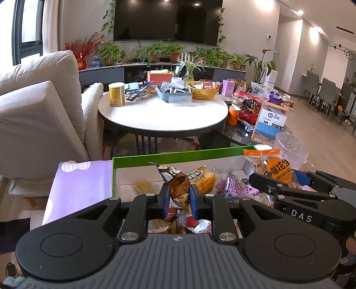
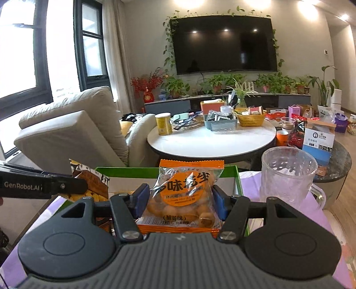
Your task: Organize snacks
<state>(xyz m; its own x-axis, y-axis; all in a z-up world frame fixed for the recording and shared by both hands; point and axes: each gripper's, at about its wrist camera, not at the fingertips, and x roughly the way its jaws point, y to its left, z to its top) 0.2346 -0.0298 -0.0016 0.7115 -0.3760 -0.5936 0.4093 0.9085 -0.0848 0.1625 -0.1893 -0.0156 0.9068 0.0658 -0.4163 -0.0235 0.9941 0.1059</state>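
Jaws of both grippers level over the green box point(image 1: 178, 155): left gripper point(image 1: 179, 200) clamping brown crab-snack packet point(image 1: 178, 186), right gripper point(image 2: 180, 200) clamping orange peanut packet point(image 2: 187, 193).

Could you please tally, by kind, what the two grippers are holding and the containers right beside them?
Snack packets held: 2, the brown packet in the left gripper, the orange peanut packet in the right gripper
Green-rimmed boxes: 1
Clear plastic jugs: 1
Total: 4

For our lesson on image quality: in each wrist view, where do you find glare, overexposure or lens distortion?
Left wrist view: ceiling spotlights reflect as glare on the dark television; the round white table and room edges bow from fisheye distortion, and the corners are black. Right wrist view: the window is blown out white, and spotlights again glare on the television.
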